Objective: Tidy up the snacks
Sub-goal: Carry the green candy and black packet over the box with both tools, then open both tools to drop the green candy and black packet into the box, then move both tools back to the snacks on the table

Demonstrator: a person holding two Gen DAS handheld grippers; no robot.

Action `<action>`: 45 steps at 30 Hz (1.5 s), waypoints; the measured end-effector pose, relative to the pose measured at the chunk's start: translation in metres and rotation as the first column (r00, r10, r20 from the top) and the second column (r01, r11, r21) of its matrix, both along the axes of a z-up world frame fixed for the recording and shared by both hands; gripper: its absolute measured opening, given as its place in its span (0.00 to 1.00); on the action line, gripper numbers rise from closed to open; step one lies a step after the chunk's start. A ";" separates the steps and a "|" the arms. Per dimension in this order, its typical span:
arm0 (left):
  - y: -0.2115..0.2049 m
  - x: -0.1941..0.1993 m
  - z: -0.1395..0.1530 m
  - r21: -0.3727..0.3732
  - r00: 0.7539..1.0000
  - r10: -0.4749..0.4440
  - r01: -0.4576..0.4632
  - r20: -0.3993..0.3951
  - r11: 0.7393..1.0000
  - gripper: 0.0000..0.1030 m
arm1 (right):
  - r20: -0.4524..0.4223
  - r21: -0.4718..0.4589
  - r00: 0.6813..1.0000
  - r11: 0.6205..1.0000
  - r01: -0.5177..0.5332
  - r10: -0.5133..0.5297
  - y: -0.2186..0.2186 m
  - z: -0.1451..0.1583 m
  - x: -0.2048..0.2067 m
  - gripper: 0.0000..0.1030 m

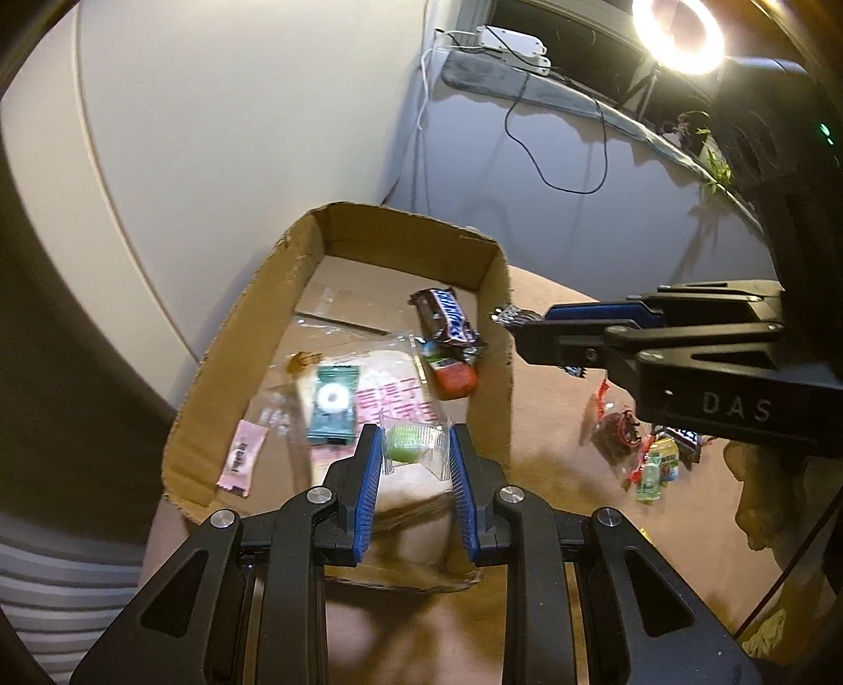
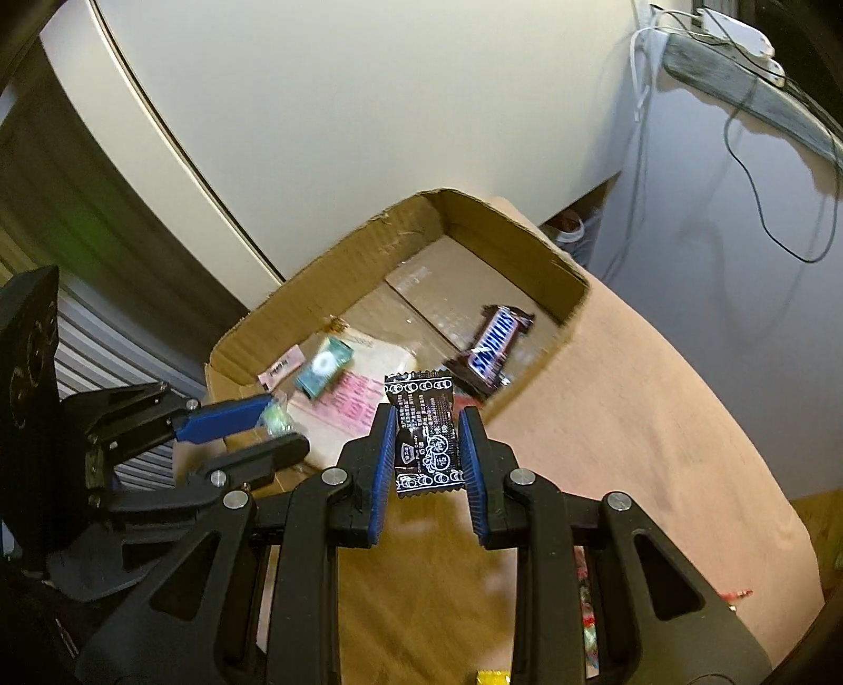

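An open cardboard box (image 1: 237,337) (image 2: 527,232) sits on a tan cloth. Inside lie a Snickers bar (image 1: 445,316) (image 2: 495,345), a teal packet (image 1: 332,403) (image 2: 322,366), a pink packet (image 1: 241,457) (image 2: 281,367) and a red snack (image 1: 454,377). My left gripper (image 1: 414,448) is shut on a green candy in clear wrap (image 1: 404,442) (image 2: 274,419) above the box's near end. My right gripper (image 2: 428,434) is shut on a black candy packet (image 2: 425,432) just outside the box's right wall; in the left wrist view its tip (image 1: 519,321) reaches in from the right.
Loose snacks (image 1: 645,448) lie on the cloth right of the box. A white curved panel (image 1: 211,131) stands behind the box. Cables (image 1: 553,158) and a ring lamp (image 1: 677,29) are at the back right. A yellow wrapper (image 2: 492,677) lies near the bottom edge.
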State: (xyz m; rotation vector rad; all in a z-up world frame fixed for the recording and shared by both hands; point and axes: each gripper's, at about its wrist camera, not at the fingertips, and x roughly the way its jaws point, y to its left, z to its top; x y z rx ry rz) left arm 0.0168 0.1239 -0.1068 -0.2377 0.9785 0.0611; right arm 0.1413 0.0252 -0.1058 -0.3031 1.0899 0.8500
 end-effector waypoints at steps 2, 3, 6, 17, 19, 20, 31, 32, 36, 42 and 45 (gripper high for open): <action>0.004 0.000 -0.001 0.000 1.000 0.008 -0.008 -0.001 1.000 0.24 | -0.009 0.000 1.000 1.000 -0.010 0.010 0.008 -0.002 0.002 0.25; 0.006 -0.001 -0.001 -0.001 1.000 0.011 -0.011 -0.001 1.000 0.24 | -0.010 -0.001 1.000 1.000 -0.014 0.014 0.011 -0.002 0.003 0.25; 0.010 -0.002 -0.001 -0.001 1.000 0.021 -0.021 -0.001 1.000 0.24 | -0.012 -0.003 1.000 1.000 -0.023 0.023 0.019 -0.004 0.004 0.25; 0.020 -0.003 -0.003 0.011 0.998 0.055 -0.055 -0.009 0.998 0.28 | -0.021 0.012 0.999 0.999 -0.046 0.046 0.036 -0.005 0.007 0.25; 0.021 -0.003 -0.003 0.016 0.998 0.059 -0.059 -0.009 0.998 0.34 | -0.020 0.011 0.999 0.999 -0.043 0.044 0.036 -0.005 0.008 0.30; 0.021 -0.003 -0.003 0.017 0.998 0.059 -0.059 -0.008 0.998 0.35 | -0.017 0.010 0.999 0.999 -0.040 0.040 0.036 -0.005 0.008 0.42; 0.016 0.002 0.000 0.045 0.999 0.052 -0.052 -0.003 0.998 0.48 | 0.000 0.014 1.000 1.000 0.019 -0.019 0.022 -0.002 0.018 0.69; 0.016 0.002 0.000 0.046 0.999 0.052 -0.052 -0.003 0.998 0.49 | -0.002 0.015 1.000 1.000 0.026 -0.026 0.019 -0.002 0.020 0.69; 0.013 0.004 0.001 0.052 0.999 0.049 -0.048 -0.005 0.997 0.51 | 0.001 0.012 0.999 0.999 0.043 -0.043 0.011 -0.001 0.023 0.69; 0.003 0.006 0.006 0.063 1.000 0.026 -0.025 -0.002 0.998 0.52 | 0.004 0.012 0.997 0.997 0.074 -0.074 -0.005 0.002 0.025 0.69; -0.004 0.007 0.008 0.065 1.000 0.008 -0.008 0.000 0.998 0.52 | 0.006 0.014 0.996 0.996 0.094 -0.094 -0.017 0.004 0.025 0.69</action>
